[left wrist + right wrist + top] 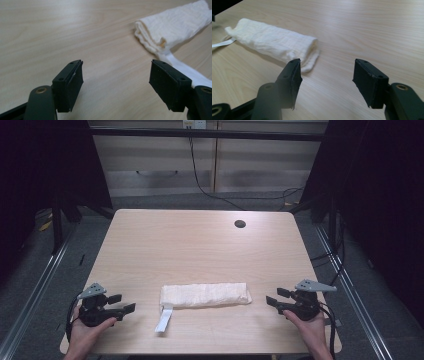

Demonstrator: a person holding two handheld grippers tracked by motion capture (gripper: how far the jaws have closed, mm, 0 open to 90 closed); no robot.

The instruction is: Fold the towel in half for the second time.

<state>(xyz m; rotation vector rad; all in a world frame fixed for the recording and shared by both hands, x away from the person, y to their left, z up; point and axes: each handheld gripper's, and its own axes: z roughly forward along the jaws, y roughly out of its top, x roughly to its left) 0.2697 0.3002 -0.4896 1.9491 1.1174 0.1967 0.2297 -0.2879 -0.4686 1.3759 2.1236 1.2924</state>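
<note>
A white cloth folded into a long roll (pixel 205 295) lies across the near middle of the wooden table (pixel 200 245), with a white strap (pixel 164 319) trailing from its left end toward the front edge. My left gripper (pixel 125 304) sits to the left of the roll, apart from it, jaws open and empty (pixel 116 85); the roll's end (pixel 172 25) and strap (pixel 187 71) lie ahead to its right. My right gripper (pixel 272 301) is off the roll's right end, open and empty (pixel 327 82), with the roll (pixel 274 42) ahead to its left.
A round cable hole (pixel 240 224) sits in the far right part of the tabletop. Metal rails run along both sides of the table on the floor. Cabinets and a hanging cable stand behind the far edge.
</note>
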